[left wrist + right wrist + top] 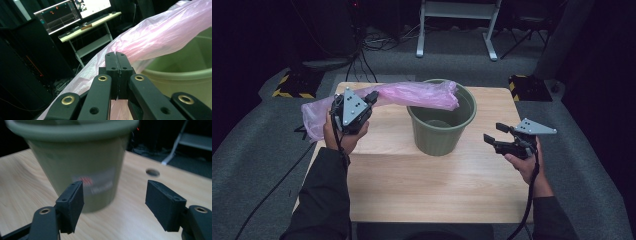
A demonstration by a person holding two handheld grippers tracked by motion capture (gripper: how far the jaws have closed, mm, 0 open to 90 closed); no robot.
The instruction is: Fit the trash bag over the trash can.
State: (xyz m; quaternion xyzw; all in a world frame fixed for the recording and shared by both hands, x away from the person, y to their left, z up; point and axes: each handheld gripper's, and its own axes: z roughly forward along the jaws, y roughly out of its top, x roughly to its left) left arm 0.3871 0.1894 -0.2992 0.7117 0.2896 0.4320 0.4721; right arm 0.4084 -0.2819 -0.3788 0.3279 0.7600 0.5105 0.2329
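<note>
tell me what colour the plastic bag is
Pink and see-through. The bag drapes over the bucket rim; it shows best in the left gripper view.

monitors (72,12) on desk (90,26) | white frame (458,25) | striped blocks (292,86)

No text can be read. A blurred label with a red mark and pale lines sits on the wall of the green bucket (82,170), its wording illegible. Two monitors (75,12) at about 11 o'clock in the left gripper view show graphics too small to read.
</note>
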